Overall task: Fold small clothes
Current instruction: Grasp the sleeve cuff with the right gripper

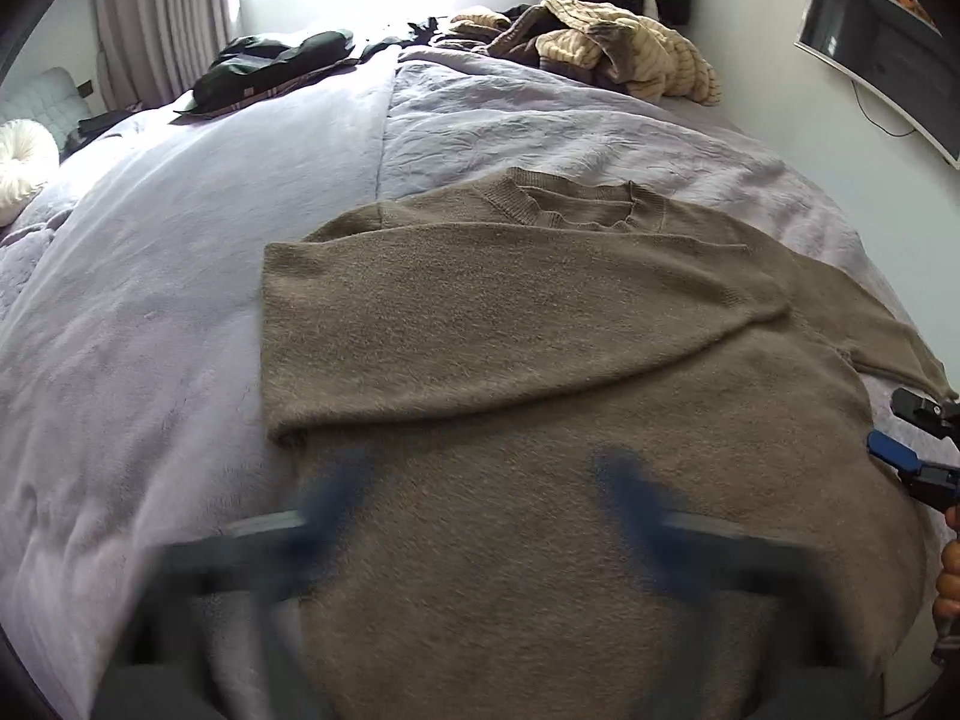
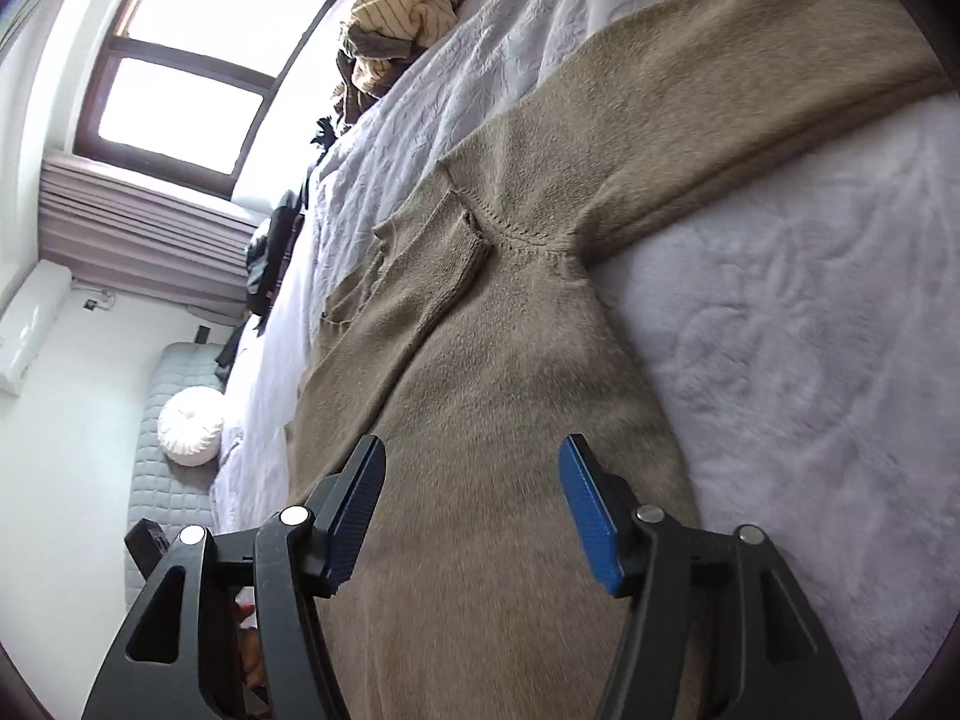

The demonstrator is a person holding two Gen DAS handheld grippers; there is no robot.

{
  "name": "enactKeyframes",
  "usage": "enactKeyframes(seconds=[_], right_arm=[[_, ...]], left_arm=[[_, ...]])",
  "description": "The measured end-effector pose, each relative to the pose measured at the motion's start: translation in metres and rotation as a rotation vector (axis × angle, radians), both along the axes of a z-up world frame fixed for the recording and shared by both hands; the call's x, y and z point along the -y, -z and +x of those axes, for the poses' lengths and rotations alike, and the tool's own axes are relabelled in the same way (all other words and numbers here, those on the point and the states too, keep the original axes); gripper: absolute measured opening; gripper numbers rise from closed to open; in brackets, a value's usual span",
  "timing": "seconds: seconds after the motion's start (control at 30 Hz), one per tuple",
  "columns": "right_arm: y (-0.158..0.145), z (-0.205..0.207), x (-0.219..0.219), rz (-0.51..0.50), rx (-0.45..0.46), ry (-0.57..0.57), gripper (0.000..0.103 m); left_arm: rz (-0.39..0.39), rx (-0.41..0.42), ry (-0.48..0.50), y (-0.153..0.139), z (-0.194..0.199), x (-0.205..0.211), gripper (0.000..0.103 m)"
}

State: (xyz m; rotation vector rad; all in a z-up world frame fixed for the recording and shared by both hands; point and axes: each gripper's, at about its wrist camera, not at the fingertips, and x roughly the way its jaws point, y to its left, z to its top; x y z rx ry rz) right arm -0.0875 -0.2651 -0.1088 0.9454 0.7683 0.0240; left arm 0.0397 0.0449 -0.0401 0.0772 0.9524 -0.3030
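Observation:
A brown knit sweater (image 1: 540,360) lies flat on the lilac bedspread (image 1: 150,312), collar at the far end. Its left sleeve is folded across the chest. The right sleeve (image 2: 750,90) stretches out sideways. My left gripper (image 1: 480,492) is blurred by motion, open and empty, just above the sweater's lower body. My right gripper (image 2: 471,498) is open and empty over the sweater's lower right side (image 2: 480,420); it also shows at the right edge of the left wrist view (image 1: 906,438).
A pile of striped yellow and brown clothes (image 1: 612,42) and dark garments (image 1: 276,60) lie at the far end of the bed. A wall screen (image 1: 882,48) hangs at right. A white round cushion (image 2: 189,426) sits on a grey seat.

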Motion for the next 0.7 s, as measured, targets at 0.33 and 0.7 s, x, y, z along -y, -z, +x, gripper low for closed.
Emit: enactKeyframes(seconds=[0.33, 0.7], right_arm=[[-0.012, -0.041, 0.046, 0.007, 0.052, 0.088, 0.064], [-0.035, -0.106, 0.175, 0.018, 0.045, 0.48, 0.064]], left_arm=[[0.01, -0.059, 0.032, -0.001, -0.015, 0.053, 0.102], [-0.023, -0.114, 0.057, 0.002, -0.029, 0.112, 0.102]])
